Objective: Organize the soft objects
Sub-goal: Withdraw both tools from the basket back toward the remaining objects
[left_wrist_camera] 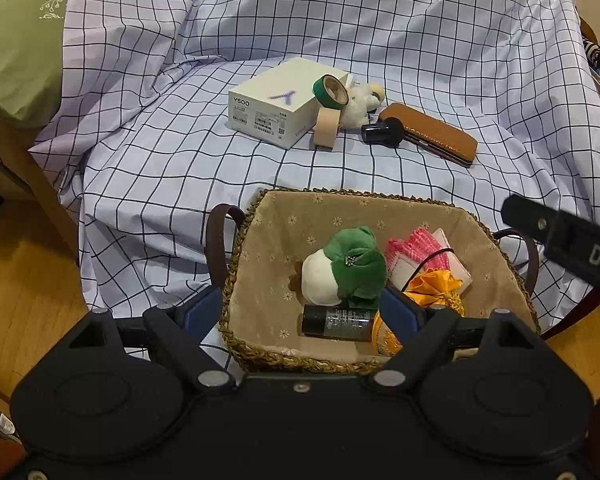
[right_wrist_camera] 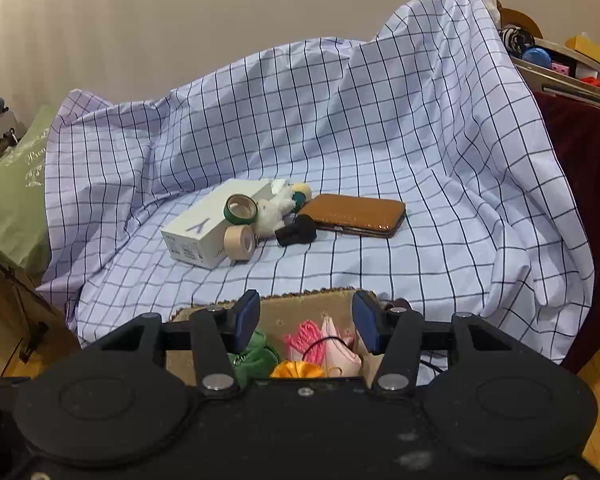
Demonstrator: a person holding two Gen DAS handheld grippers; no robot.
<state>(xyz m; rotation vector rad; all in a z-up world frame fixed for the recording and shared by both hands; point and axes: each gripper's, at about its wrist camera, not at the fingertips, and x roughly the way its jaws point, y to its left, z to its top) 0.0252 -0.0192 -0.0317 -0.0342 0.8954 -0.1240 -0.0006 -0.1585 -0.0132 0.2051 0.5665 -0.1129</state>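
Note:
A woven basket point(left_wrist_camera: 260, 216) with a beige lining sits on the checked cloth near me. In it lie a green and white plush point(left_wrist_camera: 342, 268), a pink knitted piece point(left_wrist_camera: 414, 242), an orange pouch point(left_wrist_camera: 432, 284) and a dark bottle point(left_wrist_camera: 336, 322). My left gripper point(left_wrist_camera: 302, 312) is open and empty over the basket's near rim. My right gripper point(right_wrist_camera: 306, 326) is open and empty above the basket point(right_wrist_camera: 300, 304); its body shows in the left wrist view point(left_wrist_camera: 572, 240). A small white plush point(left_wrist_camera: 360, 104) lies farther back among hard items; it also shows in the right wrist view point(right_wrist_camera: 274, 212).
Around the white plush lie a white box point(left_wrist_camera: 272, 104), a green tape roll point(left_wrist_camera: 330, 90), a beige tape roll point(left_wrist_camera: 326, 126), a black cylinder point(left_wrist_camera: 382, 132) and a brown case point(left_wrist_camera: 432, 132). A green pillow point(left_wrist_camera: 16, 60) lies left. A cluttered shelf point(right_wrist_camera: 560, 64) stands right.

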